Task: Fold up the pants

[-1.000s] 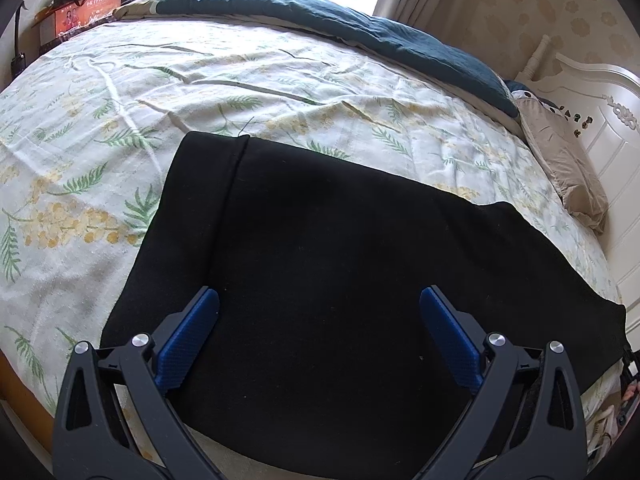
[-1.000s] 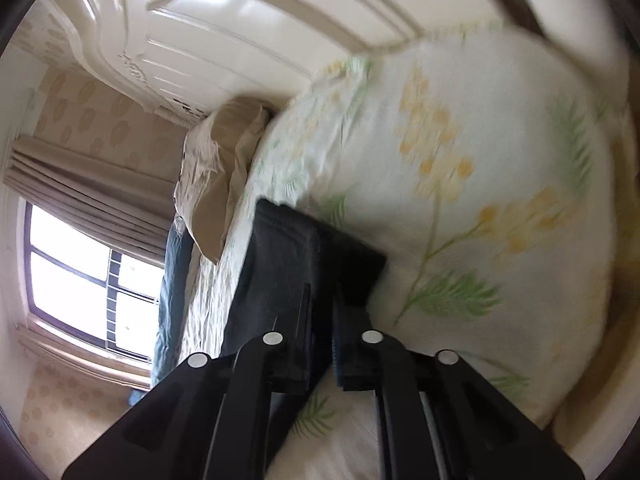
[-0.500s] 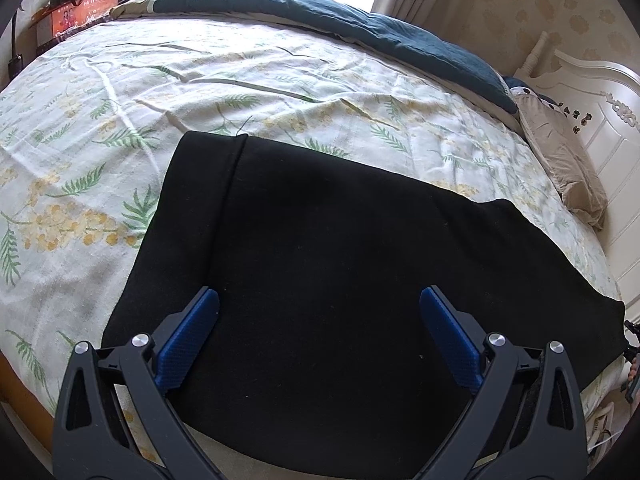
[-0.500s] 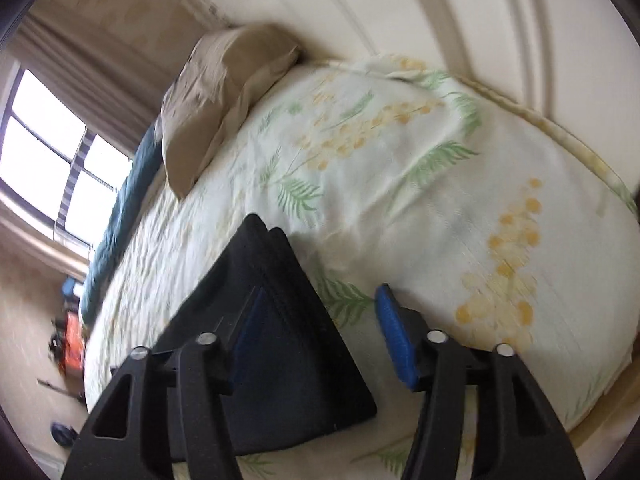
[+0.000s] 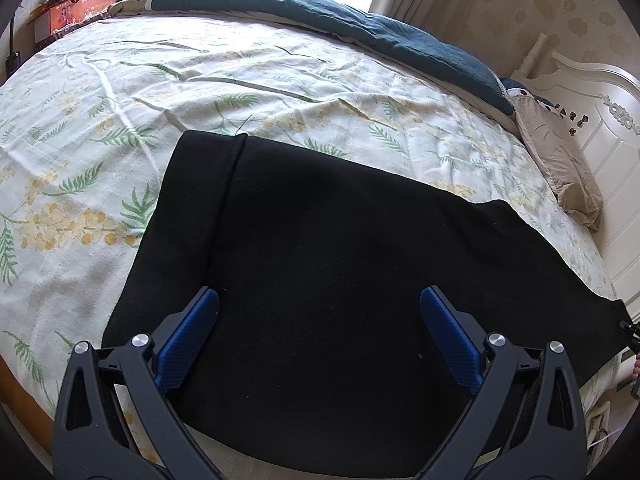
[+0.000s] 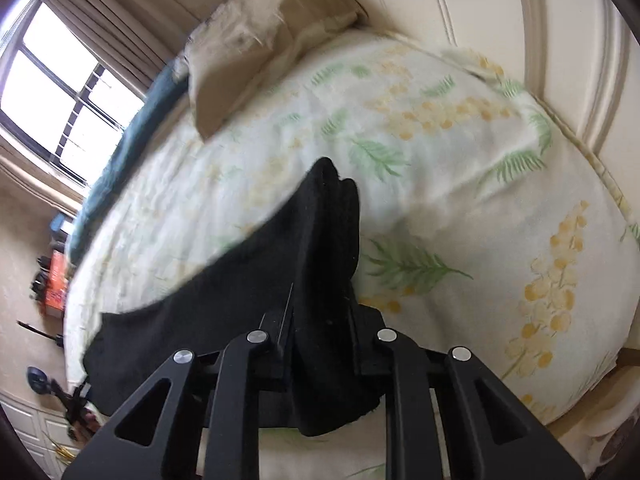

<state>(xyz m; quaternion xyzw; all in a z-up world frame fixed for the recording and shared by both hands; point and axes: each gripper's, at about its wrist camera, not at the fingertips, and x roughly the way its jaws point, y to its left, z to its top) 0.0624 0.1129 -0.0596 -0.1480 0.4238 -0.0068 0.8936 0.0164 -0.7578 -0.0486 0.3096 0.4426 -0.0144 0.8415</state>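
Observation:
Black pants [image 5: 340, 264] lie folded lengthwise across the near edge of the bed, running from left to far right. My left gripper [image 5: 319, 312] hovers open over their middle, blue pads [image 5: 188, 336] wide apart, holding nothing. In the right wrist view my right gripper [image 6: 320, 320] is shut on the end of the pants [image 6: 320, 240], and the cloth bunches up between the jaws and rises off the bedsheet.
The bed has a floral sheet [image 5: 240, 80], a dark teal duvet [image 5: 360, 28] along the far side and a beige pillow [image 6: 256, 36] by the white headboard [image 5: 612, 120]. A window [image 6: 60, 92] is beyond the bed.
My right gripper opened over the pants' end half a second ago and has now closed on it, lifting the cloth. My left gripper has stayed open in place.

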